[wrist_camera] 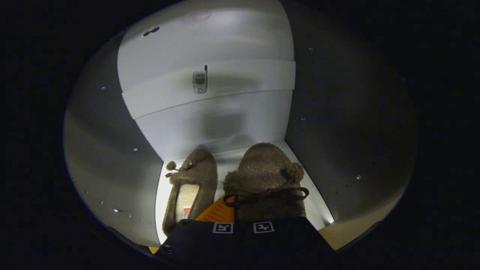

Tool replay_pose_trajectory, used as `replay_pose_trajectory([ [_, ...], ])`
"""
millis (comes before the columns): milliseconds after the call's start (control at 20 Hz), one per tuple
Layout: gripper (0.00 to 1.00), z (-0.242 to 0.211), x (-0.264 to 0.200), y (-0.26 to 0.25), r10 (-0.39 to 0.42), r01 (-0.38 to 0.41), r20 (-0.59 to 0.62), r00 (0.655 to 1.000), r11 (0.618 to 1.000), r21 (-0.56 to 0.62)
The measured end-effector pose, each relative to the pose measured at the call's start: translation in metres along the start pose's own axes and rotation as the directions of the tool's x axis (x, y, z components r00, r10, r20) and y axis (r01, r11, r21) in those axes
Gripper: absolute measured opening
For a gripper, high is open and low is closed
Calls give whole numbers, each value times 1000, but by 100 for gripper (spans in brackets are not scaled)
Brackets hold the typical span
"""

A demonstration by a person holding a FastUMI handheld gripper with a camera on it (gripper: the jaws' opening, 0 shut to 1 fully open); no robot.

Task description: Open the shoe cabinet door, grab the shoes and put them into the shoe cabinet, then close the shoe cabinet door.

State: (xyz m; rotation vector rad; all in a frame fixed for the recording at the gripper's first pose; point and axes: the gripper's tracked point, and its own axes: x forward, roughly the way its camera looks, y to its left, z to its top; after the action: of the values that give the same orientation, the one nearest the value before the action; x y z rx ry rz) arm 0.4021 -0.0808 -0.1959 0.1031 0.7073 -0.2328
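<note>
Gripper view: looks into the lit inside of the shoe cabinet (112,150), past the gripper (243,227).
Shoe cabinet: pale walls at 9 and 3 o'clock, pale back panel (210,127) at 12 o'clock; small studs dot both side walls.
Upper shelf (240,84): runs across the back at 12 o'clock; a small device (200,81) with a stub aerial is seen at its front edge.
Bottom shelf (225,159): white, holds 2 fuzzy brown slippers side by side, toes toward the back panel.
Right slipper (264,176): the nearer 1, just ahead of the gripper at 12 o'clock; pompoms and a dark bow over its top; its heel end is hidden behind the gripper body.
Left slipper (193,187): at 10 o'clock from the gripper, pale insole showing, a small pompom at its side; apart from the right slipper by a strip of shelf.
Gripper: only 1 ribbed finger (217,213) shows, lying by the right slipper's left side; I cannot tell whether the fingers are apart or clamped on the slipper.
</note>
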Motion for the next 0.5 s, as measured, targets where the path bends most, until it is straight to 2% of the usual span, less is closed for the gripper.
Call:
replay_pose_trajectory([
  [250, 5, -19, 52, -4, -11, 11, -107, 994, 1000, -2],
  [400, 5, -4, 60, 2, 0, -1, -34, 999, 1000, -22],
  [500, 5, -6, 62, 2, 1, -2, -57, 998, 1000, -10],
])
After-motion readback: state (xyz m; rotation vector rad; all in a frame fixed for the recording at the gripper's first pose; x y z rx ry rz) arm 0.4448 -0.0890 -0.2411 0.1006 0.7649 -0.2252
